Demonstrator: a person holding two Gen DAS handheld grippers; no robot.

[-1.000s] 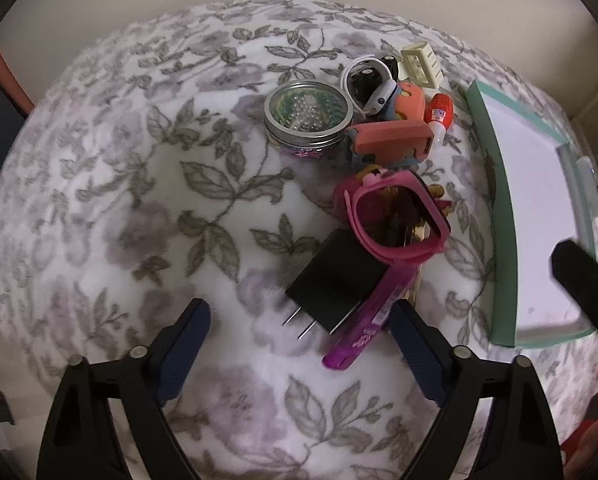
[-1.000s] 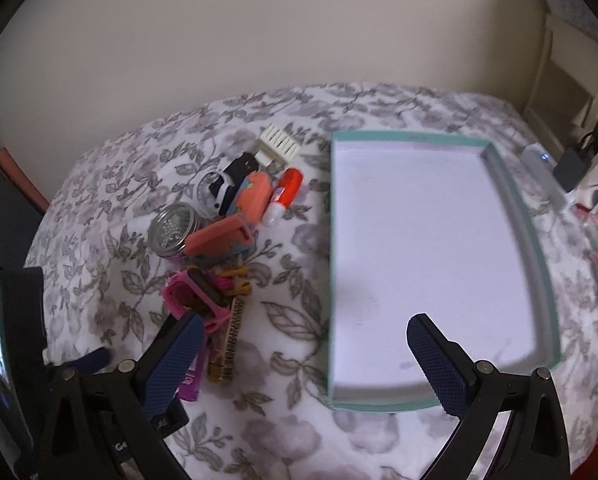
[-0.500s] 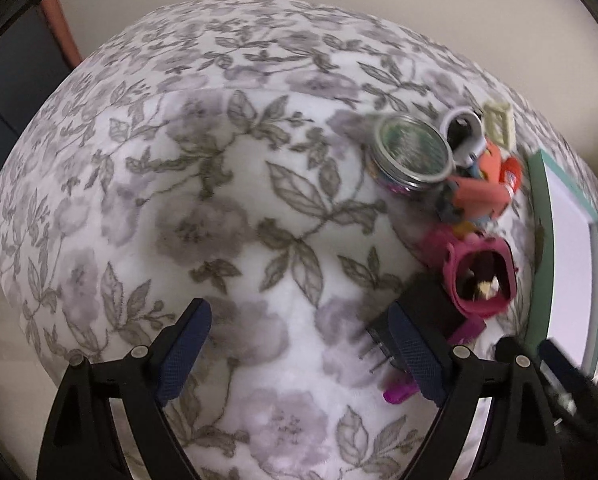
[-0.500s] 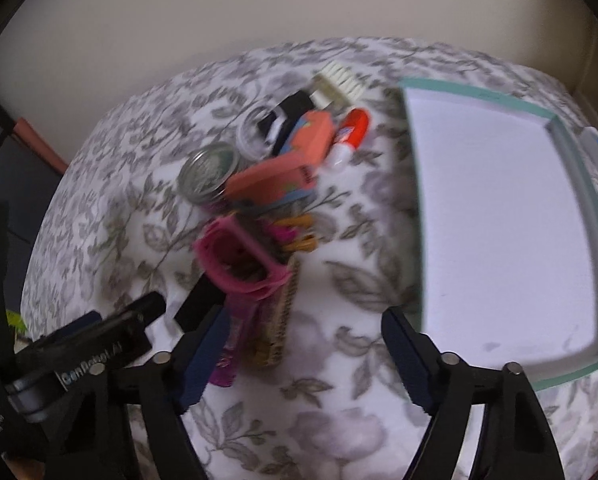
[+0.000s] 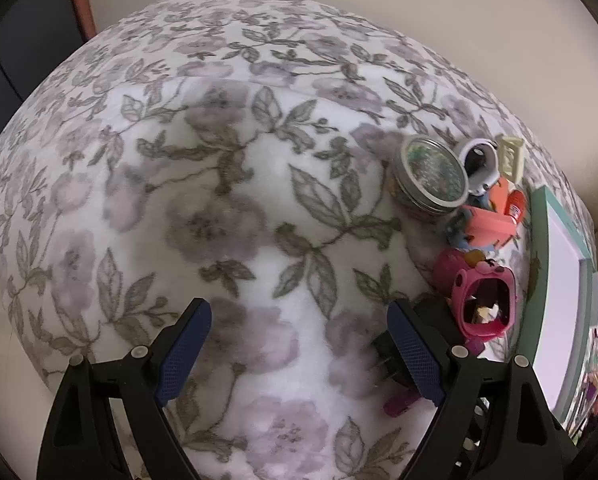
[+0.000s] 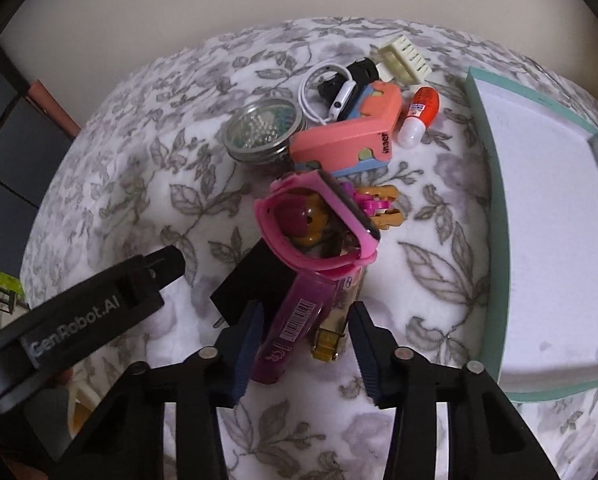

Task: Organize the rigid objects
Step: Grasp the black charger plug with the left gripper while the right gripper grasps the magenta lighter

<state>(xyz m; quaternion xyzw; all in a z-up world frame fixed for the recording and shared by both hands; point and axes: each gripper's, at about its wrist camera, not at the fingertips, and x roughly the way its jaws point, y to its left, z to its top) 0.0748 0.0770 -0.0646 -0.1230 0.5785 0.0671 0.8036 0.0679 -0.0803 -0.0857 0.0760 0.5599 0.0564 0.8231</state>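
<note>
Right wrist view: teal tray [image 6: 495, 184] empty, right of clutter pile. Right gripper [image 6: 305, 344] has dropped from over tray onto pile; jaws just been closing, straddling purple tube [image 6: 295, 320] and gold piece [image 6: 327, 344], pads not yet pressing. Left gripper [image 5: 299, 356] wide open over bare blanket [image 5: 219, 200], nothing between. First pick likely imminent.

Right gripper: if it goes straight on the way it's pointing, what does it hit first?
Most likely the purple tube, which lies between the right gripper's fingers, beside a gold piece. The jaws have just been closing; contact can't be confirmed, depth unclear.
</note>
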